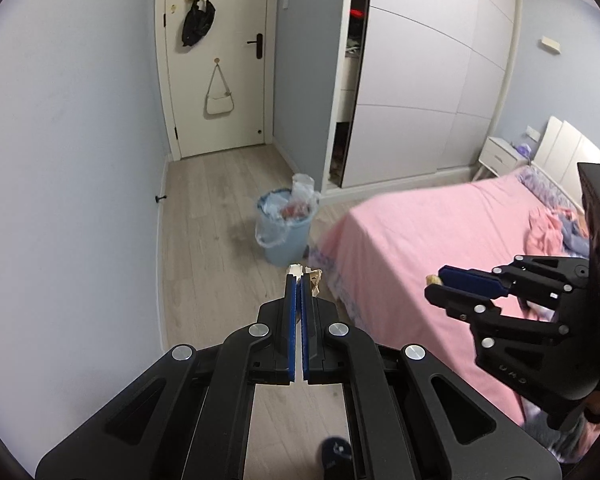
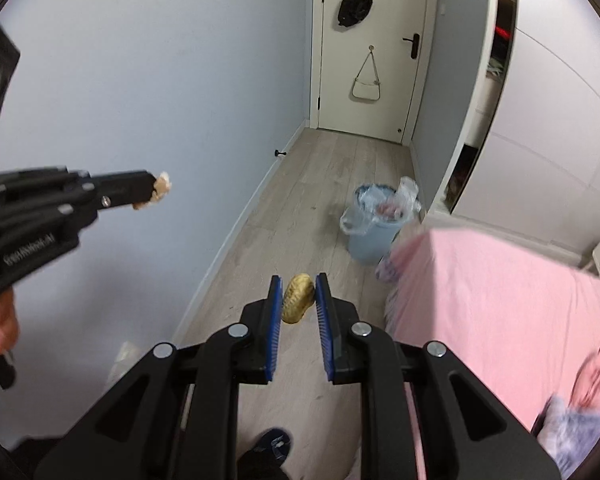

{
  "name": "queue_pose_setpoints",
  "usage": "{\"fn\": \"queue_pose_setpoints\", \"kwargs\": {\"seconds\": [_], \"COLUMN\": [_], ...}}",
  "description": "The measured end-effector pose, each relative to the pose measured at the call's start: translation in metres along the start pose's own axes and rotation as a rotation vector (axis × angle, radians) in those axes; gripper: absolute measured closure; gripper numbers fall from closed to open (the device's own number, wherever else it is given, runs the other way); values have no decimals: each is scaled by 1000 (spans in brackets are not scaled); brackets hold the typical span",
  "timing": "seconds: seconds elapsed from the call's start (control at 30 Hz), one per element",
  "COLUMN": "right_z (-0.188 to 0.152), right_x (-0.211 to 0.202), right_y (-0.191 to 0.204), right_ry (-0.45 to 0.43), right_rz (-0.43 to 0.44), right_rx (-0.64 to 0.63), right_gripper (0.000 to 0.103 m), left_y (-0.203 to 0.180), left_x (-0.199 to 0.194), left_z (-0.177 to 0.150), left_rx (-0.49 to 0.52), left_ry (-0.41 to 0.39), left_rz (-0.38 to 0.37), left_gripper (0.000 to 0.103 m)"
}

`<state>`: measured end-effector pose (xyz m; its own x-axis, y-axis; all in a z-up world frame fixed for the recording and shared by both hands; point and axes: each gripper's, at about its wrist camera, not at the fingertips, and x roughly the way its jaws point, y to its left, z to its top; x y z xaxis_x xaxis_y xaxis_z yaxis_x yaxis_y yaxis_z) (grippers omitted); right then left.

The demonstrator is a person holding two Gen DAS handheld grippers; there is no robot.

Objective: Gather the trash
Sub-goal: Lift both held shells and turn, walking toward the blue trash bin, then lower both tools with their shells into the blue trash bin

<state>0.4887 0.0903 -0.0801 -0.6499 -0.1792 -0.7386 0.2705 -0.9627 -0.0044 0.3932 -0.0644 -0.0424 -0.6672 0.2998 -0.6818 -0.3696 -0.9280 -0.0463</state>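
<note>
With a crumpled scrap (image 1: 305, 276) pinched in the closed left gripper (image 1: 299, 280) and a golden wrapper (image 2: 297, 298) clamped in the right gripper (image 2: 298, 292), deposit into the lined bin (image 1: 283, 229) ahead on the floor is judged outstanding.

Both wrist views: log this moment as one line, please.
left gripper: shut on crumpled paper scrap | right gripper: shut on golden wad | trash bin: ahead on floor by bed, not reached

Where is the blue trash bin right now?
The blue trash bin stands on the wooden floor straight ahead in both views, just past the corner of the pink bed, near the white wardrobe.
</note>
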Motion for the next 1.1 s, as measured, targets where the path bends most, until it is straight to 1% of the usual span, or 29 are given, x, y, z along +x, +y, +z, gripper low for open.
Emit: {"fn": "queue_pose_setpoints", "kwargs": {"seconds": [0.07,0.1,0.13,0.2,0.33,0.4,0.43,0.53,0.63,0.8,0.83,0.9,0.93,1.0,1.1], "right_z": [26,41,51,73,115,141,152,192,216,254,260,274,277,287,303], "right_x": [16,27,36,61,114,145,154,179,201,238,248,272,279,306,345], "right_y": [-10,-15,-17,-24,-36,-44,-48,-59,-73,-102,-109,-130,-137,-160,-193], "right_ry": [-12,-16,-17,-16,-14,12,23,4,8,20,26,41,47,62,70], "right_rz": [2,1,1,-7,-46,-80,-89,-126,-153,-186,-191,-194,-193,-184,-164], "right_rx": [13,17,19,24,35,74,95,137,189,226,228,237,242,254,246], "right_gripper": [85,85,85,85,85,85,85,85,85,85,85,85,85,85,85], "left_y": [14,21,31,43,77,89,100,117,130,149,151,153,154,151,143], "left_x": [24,33,50,72,138,167,184,213,251,309,328,349,365,392,441], "left_z": [30,39,55,74,122,144,160,191,220,265,276,286,294,305,324], "left_rx": [9,5,-2,4,45,71,83,140,174,180,174,170,171,175,180], "left_ry": [-8,-10,-13,-18,-33,-15,1,11,38,57,68,81,87,93,125], "left_rz": [-4,-10,-25,-42,-99,-113,-136,-172,-192,-218,-223,-226,-229,-227,-227], "left_gripper": [102,102,102,102,102,102,102,102,102,102,102,102,102,102,102]}}
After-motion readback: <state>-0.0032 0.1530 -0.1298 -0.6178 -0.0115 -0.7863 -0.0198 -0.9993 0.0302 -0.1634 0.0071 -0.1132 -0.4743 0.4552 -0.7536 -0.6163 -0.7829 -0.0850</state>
